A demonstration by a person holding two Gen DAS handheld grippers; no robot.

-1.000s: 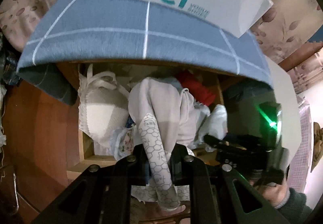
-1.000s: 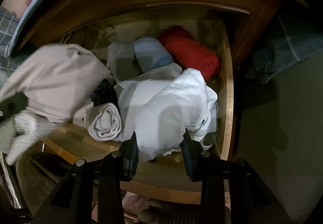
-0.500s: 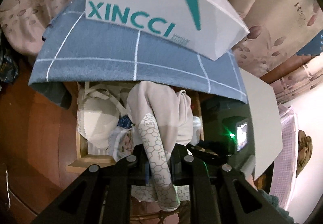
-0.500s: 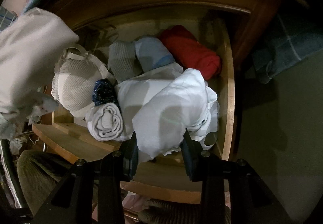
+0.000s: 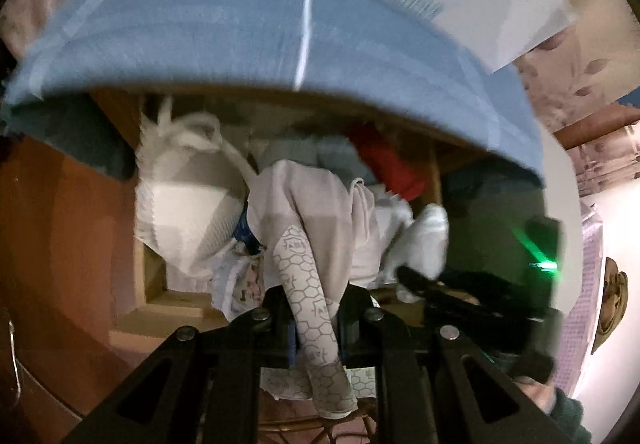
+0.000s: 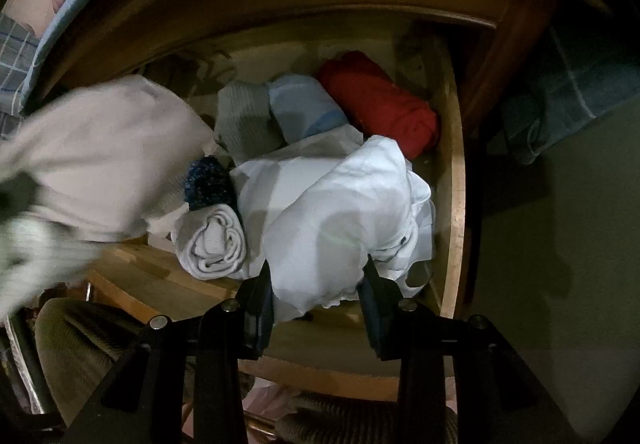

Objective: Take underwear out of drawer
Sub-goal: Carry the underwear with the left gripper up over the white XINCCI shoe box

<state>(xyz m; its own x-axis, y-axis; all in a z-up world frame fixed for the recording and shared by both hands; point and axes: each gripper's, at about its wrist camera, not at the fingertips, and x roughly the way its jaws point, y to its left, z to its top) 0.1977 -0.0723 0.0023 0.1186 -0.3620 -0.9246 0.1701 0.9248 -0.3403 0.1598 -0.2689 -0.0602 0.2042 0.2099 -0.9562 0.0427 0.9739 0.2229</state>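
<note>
I'm lowering the left tool (image 5: 314, 318), pinching beige underwear (image 5: 304, 211), back toward the drawer (image 6: 454, 203) at frame centre, while my right tool (image 6: 316, 304) keeps clamping the white garment (image 6: 340, 219), neither piece cleared yet.

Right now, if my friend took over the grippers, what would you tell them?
Left gripper: shut on beige underwear, held above the drawer.
Right gripper: shut on white underwear, still resting in the drawer.
Done: both pieces gripped, beige one lifted.
Left: lift out the white one and put both down outside. A red roll, a white roll and others remain inside.
</note>
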